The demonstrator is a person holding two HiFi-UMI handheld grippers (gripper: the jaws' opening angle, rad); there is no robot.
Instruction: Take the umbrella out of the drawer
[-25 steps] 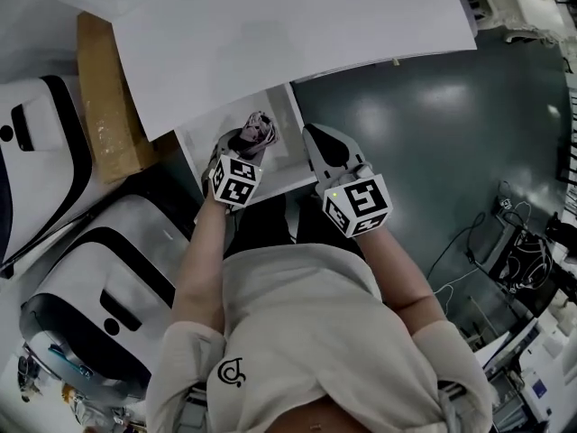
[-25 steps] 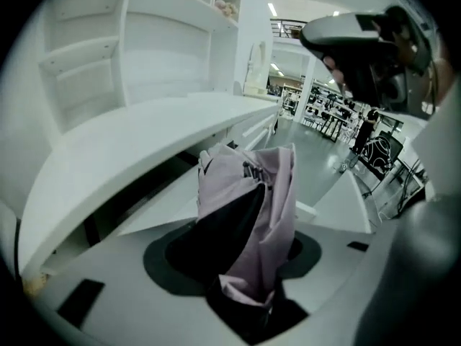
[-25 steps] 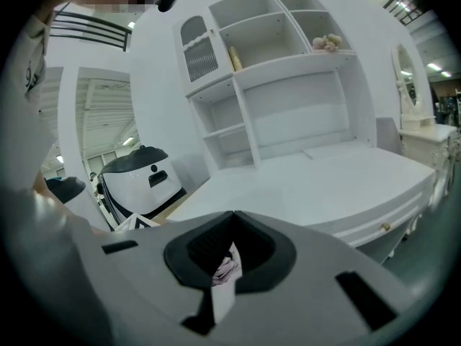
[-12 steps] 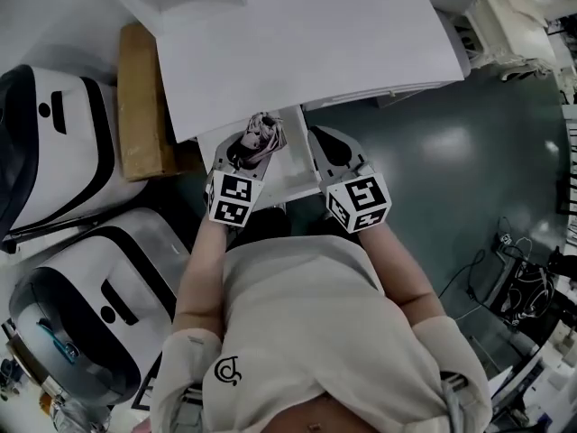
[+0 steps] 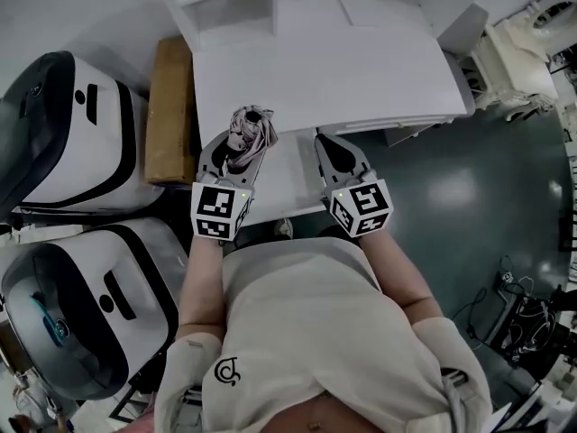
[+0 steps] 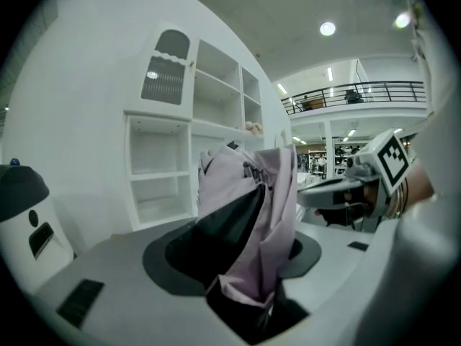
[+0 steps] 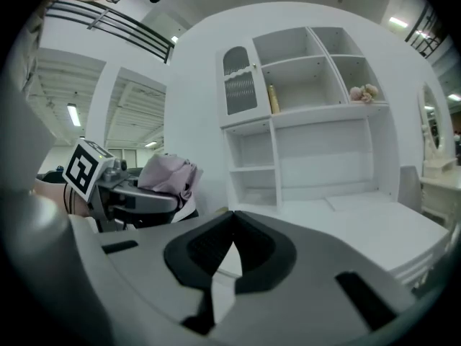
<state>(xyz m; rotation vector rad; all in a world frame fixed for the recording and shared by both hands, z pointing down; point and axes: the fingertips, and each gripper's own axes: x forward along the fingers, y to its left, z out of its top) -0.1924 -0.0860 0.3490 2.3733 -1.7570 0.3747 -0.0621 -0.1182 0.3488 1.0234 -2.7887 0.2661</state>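
Umbrella is pinched in the left claw, jaws clamped partway on its folded fabric, held up at the tabletop's front edge. It looks light, soft and slippery, so gripping its firmer core seems safer. Right claw is closed and empty.
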